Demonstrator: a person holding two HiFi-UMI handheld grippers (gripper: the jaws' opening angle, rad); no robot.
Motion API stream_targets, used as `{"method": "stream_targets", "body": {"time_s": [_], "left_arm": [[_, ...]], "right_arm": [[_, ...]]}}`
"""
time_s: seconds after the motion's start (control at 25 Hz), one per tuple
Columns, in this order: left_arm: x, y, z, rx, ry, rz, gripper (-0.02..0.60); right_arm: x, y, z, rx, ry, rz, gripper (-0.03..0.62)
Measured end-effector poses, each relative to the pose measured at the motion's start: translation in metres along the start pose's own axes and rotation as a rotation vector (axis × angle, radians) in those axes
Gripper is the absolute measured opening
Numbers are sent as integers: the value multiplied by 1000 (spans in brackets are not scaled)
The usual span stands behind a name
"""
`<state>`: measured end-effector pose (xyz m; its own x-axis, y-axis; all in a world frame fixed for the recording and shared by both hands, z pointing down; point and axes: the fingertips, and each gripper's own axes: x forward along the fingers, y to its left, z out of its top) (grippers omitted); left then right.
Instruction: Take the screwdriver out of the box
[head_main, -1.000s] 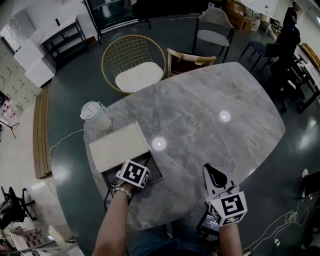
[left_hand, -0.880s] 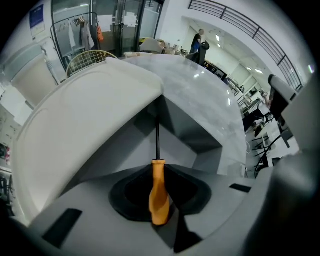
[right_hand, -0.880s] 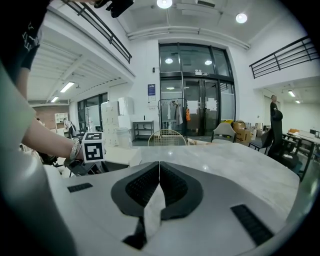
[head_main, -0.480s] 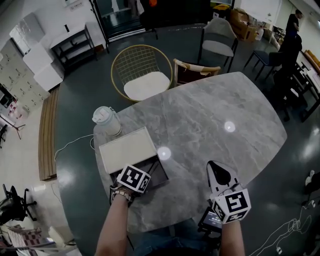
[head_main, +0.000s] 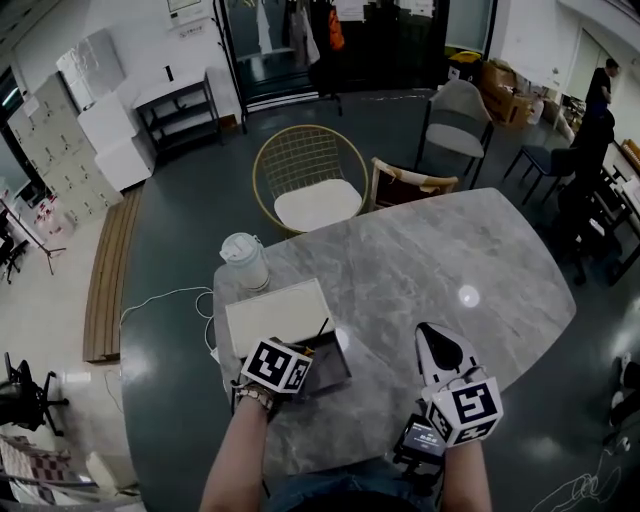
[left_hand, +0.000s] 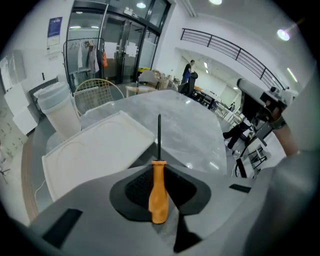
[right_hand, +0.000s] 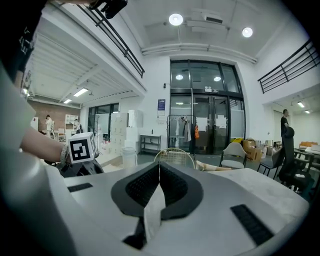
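My left gripper (left_hand: 159, 167) is shut on the orange handle of the screwdriver (left_hand: 158, 192); its thin black shaft points straight out past the fingertips. In the head view the left gripper (head_main: 298, 352) hangs over the open dark box (head_main: 335, 372) near the table's front left edge, with the screwdriver's shaft (head_main: 321, 331) sticking up and away above the box. The box's white lid (head_main: 278, 315) lies just behind it. My right gripper (head_main: 428, 336) is shut and empty at the front right of the grey marble table (head_main: 440, 270); the right gripper (right_hand: 159, 172) view shows nothing between its pads.
A white lidded jug (head_main: 245, 262) stands behind the lid at the table's left corner. A gold wire chair (head_main: 308, 185), a wooden chair (head_main: 410, 185) and a grey chair (head_main: 455, 120) stand beyond the far edge. A white cable (head_main: 165, 300) trails on the floor at left.
Both grippers have risen. The left one has come up out of the box with the screwdriver in it. The head view has tilted up and shows more of the room.
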<state>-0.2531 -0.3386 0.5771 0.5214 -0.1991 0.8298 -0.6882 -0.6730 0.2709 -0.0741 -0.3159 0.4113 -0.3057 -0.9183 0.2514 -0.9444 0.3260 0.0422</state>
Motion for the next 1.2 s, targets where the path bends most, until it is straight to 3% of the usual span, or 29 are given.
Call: {"method": "stream_targets", "body": {"time_s": [0.16, 0.4, 0.64, 0.96, 1.08, 1.2], "left_arm": [[-24, -6, 25, -66, -185, -49, 77], [-56, -7, 49, -146, -400, -62, 77], [-95, -18, 78, -89, -647, -20, 77], [-165, -25, 82, -11, -1023, 279, 77], [-192, -22, 71, -3, -1100, 393, 77], [-212, -15, 59, 13, -1121, 478, 77]], "right_arm": [[4, 3, 18, -18, -33, 16, 26], [8, 7, 34, -26, -83, 39, 26], [2, 18, 41, -48, -103, 81, 26], [-16, 18, 53, -56, -155, 141, 26], [-12, 20, 55, -67, -168, 170, 26], [-5, 25, 59, -71, -185, 194, 26]]}}
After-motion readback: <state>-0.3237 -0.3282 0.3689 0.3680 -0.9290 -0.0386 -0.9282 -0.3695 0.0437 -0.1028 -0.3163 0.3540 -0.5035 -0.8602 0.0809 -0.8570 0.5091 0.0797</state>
